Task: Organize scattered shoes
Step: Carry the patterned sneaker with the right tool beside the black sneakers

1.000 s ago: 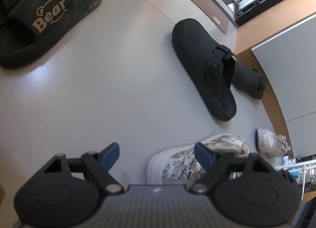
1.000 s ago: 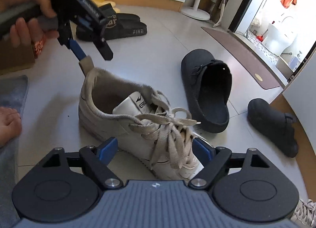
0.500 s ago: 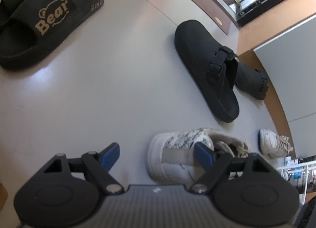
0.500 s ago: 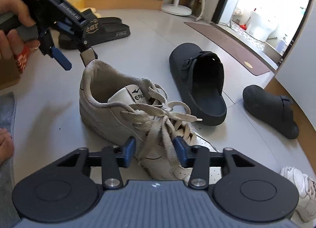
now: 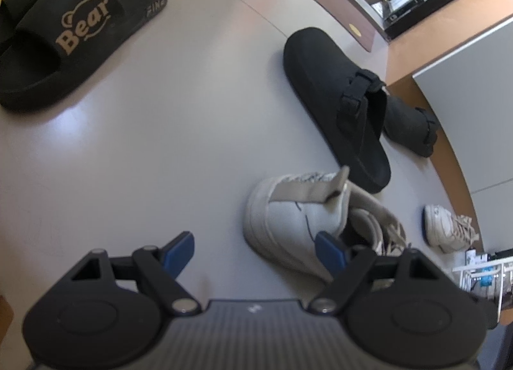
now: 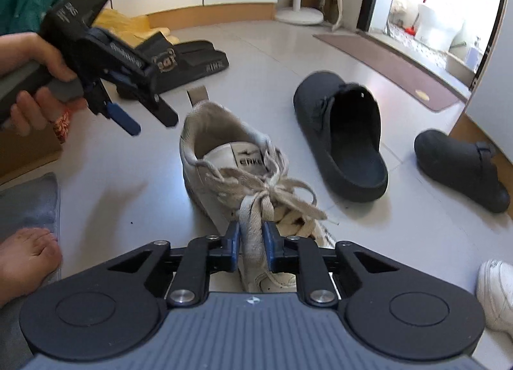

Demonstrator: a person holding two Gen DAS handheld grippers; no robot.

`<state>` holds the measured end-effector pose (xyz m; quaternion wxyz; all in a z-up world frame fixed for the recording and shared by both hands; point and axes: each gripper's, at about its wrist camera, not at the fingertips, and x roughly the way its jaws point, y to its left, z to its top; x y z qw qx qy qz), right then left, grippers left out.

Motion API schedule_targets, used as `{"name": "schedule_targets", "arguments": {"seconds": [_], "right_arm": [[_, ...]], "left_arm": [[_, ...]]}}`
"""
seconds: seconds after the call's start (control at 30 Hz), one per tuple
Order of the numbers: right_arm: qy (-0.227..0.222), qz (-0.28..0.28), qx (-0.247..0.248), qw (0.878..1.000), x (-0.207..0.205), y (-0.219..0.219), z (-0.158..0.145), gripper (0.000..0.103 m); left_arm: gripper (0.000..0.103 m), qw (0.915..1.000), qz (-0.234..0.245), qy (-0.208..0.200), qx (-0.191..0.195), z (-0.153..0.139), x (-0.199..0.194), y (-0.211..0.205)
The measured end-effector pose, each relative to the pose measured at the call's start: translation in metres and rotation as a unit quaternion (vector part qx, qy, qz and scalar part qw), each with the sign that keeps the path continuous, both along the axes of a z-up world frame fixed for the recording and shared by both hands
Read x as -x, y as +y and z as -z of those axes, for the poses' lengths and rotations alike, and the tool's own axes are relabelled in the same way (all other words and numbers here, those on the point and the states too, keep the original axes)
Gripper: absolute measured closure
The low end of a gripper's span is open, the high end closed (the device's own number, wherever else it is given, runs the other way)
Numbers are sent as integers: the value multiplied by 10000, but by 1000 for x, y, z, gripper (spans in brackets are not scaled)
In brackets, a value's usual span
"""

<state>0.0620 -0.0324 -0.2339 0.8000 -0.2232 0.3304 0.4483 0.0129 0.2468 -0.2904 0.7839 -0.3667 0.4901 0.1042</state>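
**Right gripper clamped on sneaker laces; left gripper standing by**

Since the earlier frames the white sneaker (image 6: 224, 164) has been turned — its patterned side no longer faces the left wrist camera, which now sees the heel and pull tab. Over the same interval the right gripper (image 6: 251, 243) went from spread wide around the toe to nearly pressed together, its jaws easing slightly open again in the last half second.

Present state:

- The right gripper pinches the bundled laces (image 6: 256, 209) over the forefoot. Judged purpose: the lace knot gives a narrow, graspable handle — the shoe body is too wide for a secure side grip.
- The left gripper (image 5: 255, 249) is spread wide and holds nothing; it hovers just beside the sneaker's heel, probably placed to steady or take that end.
- The sneaker rests on the tiled floor (image 5: 160, 132), near a black clog (image 6: 343, 142). A second clog (image 6: 461, 167), a pair of "Bear" slides (image 5: 64, 33) and the matching white sneaker (image 5: 445, 224) lie well apart, so pairing is not yet done.
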Motion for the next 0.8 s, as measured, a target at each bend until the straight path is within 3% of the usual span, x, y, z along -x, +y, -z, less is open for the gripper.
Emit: {"name": "schedule_targets", "arguments": {"seconds": [0.03,0.07,0.1,0.17,0.37,0.47,0.57,0.8], "right_arm": [[-86,42,-6,10000,1,-1,-1,44],[-171,85,-13,9998,2,-2,-2,22],[-336,163,-4,9993,4,-3,-2,8],[-557,258,48,9981,6,-3,0,7],[-594,126,485,9970,-3,18,11,7],[-650,-214,609,9958,-7,33,20,7],[-942,-736,1199,9856,-11,49,33,5],[-512,-1100,1560,9803,-31,54,52,4]], "left_arm": [[19,10000,-8,9,-26,0,0,0],[19,10000,-16,6,-37,0,0,0],[19,10000,-34,-3,-43,-1,0,0],[19,10000,-17,9,-56,-1,-2,-2],[19,9999,123,-14,42,1,-4,-9],[19,9998,196,-4,65,2,-5,-11],[19,9998,163,-50,89,1,-4,-9],[19,9995,-109,-76,282,6,3,-3]]}}
